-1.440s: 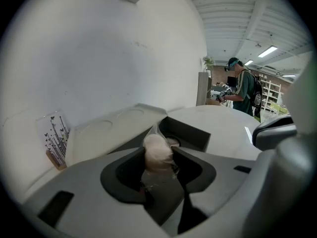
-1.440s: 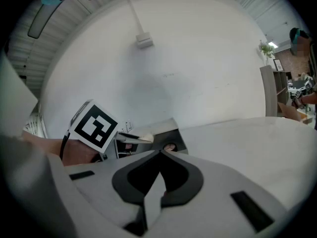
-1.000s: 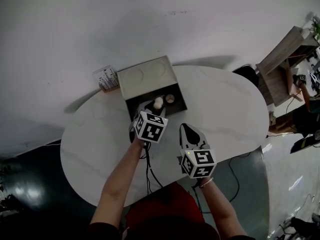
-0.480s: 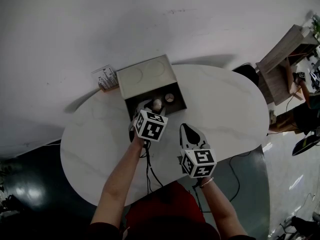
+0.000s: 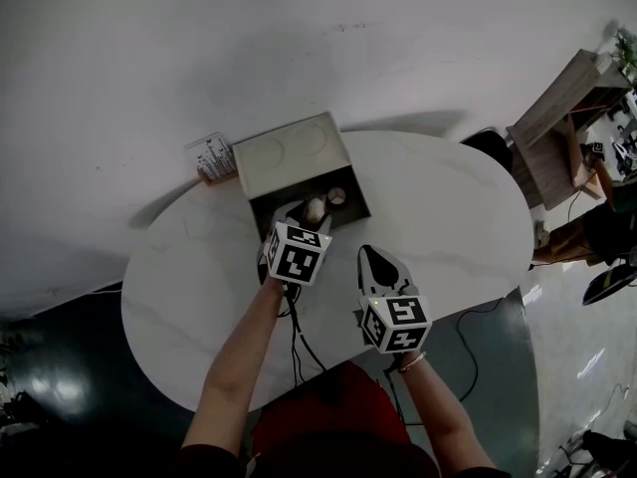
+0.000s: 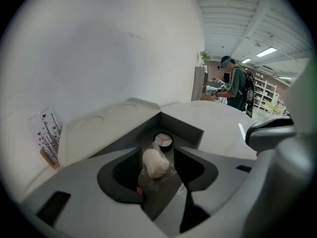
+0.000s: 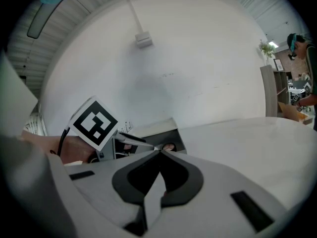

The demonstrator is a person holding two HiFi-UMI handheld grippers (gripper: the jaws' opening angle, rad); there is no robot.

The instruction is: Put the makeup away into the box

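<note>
left gripper (image 6: 158,150) sits mid-frame over the open grey box (image 6: 184,131), jaws opening wide, the wrapped pale beige makeup sponge (image 6: 155,162) loose between them. right gripper (image 7: 161,151), lower right, pinched closed, empty.

Box (image 5: 354,205) on the far left part of the table (image 5: 448,217), its lid (image 5: 291,152) lay open behind it, card stand (image 5: 210,155) just left of the lid, round compact (image 6: 164,141) inside the box, wrapped sponge (image 6: 155,162) before it, between the opening jaws of the left gripper (image 6: 156,168), right gripper (image 5: 372,259) nearer and to the right.
</note>
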